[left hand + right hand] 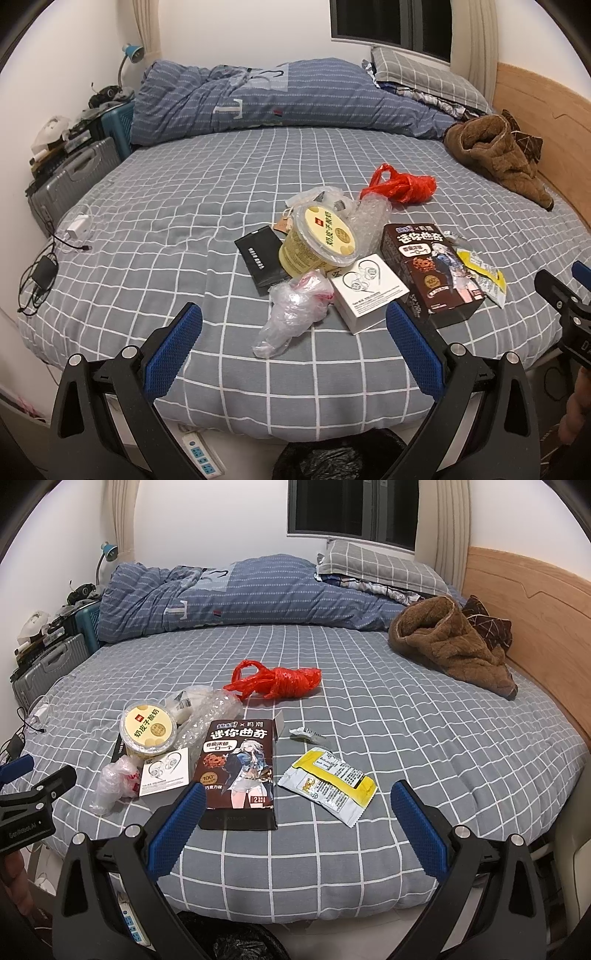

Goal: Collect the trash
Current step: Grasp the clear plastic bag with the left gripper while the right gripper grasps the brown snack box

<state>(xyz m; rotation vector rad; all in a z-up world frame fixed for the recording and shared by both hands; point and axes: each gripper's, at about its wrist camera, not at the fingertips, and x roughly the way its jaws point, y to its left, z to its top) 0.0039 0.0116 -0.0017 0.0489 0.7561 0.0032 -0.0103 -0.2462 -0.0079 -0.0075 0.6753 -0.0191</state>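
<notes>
Several pieces of trash lie in one loose cluster near the bed's [155,206] front edge, within your reach, with a black-lined bin [332,458] on the floor just below. Your left gripper [293,332] hovers spread wide and empty, lined up over the crumpled clear bag [291,314] beside the white earphone box [365,291]. Your right gripper [297,814] is equally wide and empty, bracketing the brown cookie box [240,771] and yellow wrapper [330,784].

Wrappers [328,786], boxes [240,768], crumpled bags [277,681] strewn on checked bedsheet [406,738]
</notes>
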